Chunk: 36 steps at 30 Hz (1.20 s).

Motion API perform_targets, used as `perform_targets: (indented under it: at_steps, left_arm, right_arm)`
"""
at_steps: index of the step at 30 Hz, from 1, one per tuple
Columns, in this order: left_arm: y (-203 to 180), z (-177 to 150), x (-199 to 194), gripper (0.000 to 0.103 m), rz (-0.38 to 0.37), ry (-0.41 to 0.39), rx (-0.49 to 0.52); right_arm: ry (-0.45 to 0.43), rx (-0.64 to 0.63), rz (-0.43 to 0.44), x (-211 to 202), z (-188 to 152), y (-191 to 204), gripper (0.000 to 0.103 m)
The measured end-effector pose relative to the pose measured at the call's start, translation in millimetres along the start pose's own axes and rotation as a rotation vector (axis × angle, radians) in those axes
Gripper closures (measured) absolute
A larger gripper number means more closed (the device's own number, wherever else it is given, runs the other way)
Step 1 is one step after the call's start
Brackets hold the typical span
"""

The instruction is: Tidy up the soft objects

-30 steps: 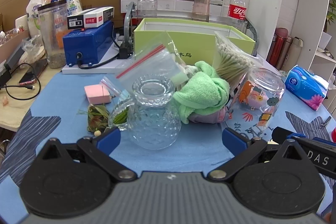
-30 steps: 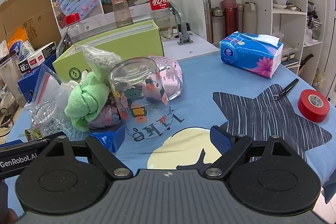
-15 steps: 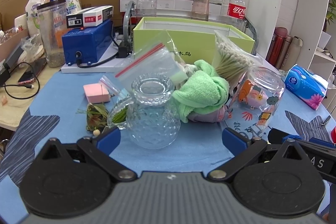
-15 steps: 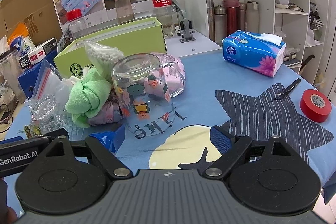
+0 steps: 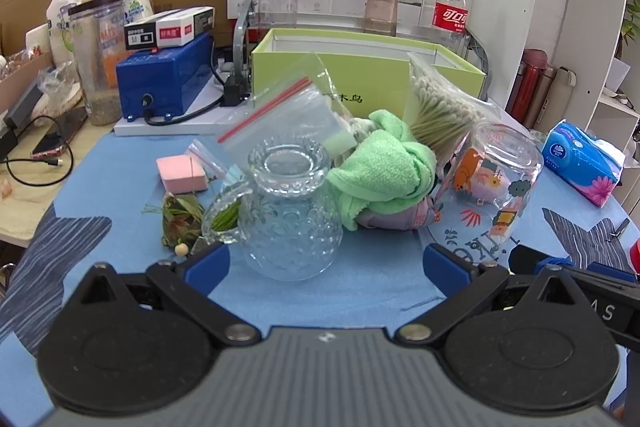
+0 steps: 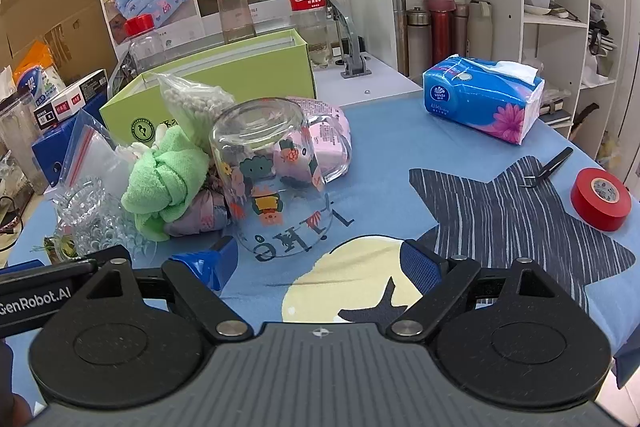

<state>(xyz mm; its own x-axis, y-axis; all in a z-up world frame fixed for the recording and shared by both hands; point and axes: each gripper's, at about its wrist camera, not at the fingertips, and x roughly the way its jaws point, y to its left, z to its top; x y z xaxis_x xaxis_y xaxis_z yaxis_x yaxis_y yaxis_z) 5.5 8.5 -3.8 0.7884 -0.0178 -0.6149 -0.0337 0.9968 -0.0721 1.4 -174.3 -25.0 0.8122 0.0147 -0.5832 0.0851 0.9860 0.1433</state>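
We hold the left hand-held gripper (image 5: 326, 263) and right hand-held gripper (image 6: 326, 261) level above the tabletop (image 6: 400, 163), both spread wide and empty, facing the green towel (image 5: 380, 171).

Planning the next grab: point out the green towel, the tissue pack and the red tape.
green towel (image 5: 380, 171), left wrist view, on its knotted middle
tissue pack (image 6: 480, 103), right wrist view, on its blue front
red tape (image 6: 600, 199), right wrist view, on its outer side

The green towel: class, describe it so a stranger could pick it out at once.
Start at the lime-green box at the back of the blue tablecloth. Just in front lies a pile between two upturned glass mugs, the knobbly clear mug and the cartoon-printed mug. The green towel is its only fluffy mint-green bundle, knotted, resting on grey cloth.
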Motion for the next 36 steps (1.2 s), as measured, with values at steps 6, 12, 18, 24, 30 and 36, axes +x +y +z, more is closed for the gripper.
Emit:
perform_targets:
  at_steps: [6, 12, 18, 24, 30, 36]
  left_arm:
    - [2.7, 0.4, -0.3, 0.000, -0.005, 0.008, -0.003]
    - [29.8, 9.7, -18.1, 0.000, 0.050, -0.021, 0.024]
    - [80.9, 29.9, -40.3, 0.001, 0.106, -0.065, -0.023]
    - [108.6, 61.8, -18.5, 0.001, 0.159, -0.047, -0.045]
    - [130.2, 88.3, 24.3, 0.001, 0.191, 0.000, -0.086]
    - [158.3, 94.4, 79.7, 0.001, 0.253, 0.134, -0.153]
  right_arm:
    - [0.005, -0.008, 0.003, 1.4, -0.9, 2.0, 0.028]
    - [0.008, -0.008, 0.003, 0.8, 4.9, -0.7, 0.028]
    - [-0.011, -0.050, 0.019, -11.0, 14.8, -1.4, 0.028]
    - [-0.051, -0.096, 0.028, -12.0, 35.2, 1.0, 0.028]
    - [-0.079, -0.070, 0.030, 4.7, 50.5, -4.5, 0.028]
    - [-0.092, -0.022, 0.048, 21.4, 61.0, -16.2, 0.028]
